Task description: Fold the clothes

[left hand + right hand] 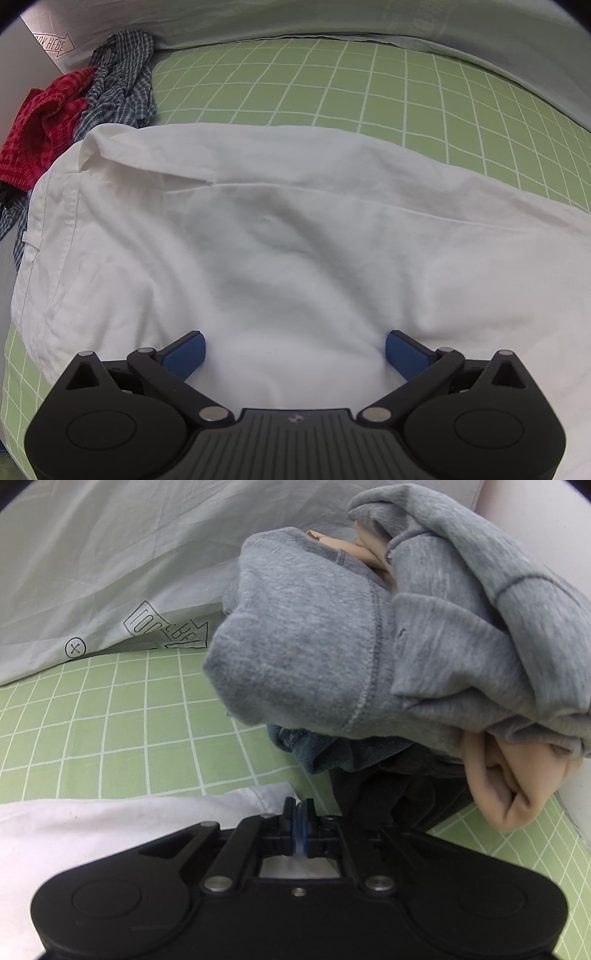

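A white cotton garment (280,236) lies spread flat across the green sheet with a white grid (332,85), a fold line running across its upper part. The left hand-held gripper (293,350) rests on it with its blue pads spread wide, grasping nothing. The right hand-held gripper (298,812) is clenched at the garment's far corner (255,794), apparently pinching white fabric. That pinch looks thin, so the cloth could slip free when lifted. The heaped grey sweatshirt (332,646) and dark clothes (388,786) sit just beside that corner and could snag. A red knit piece (40,122) and blue checked shirt (122,81) crowd the other end.
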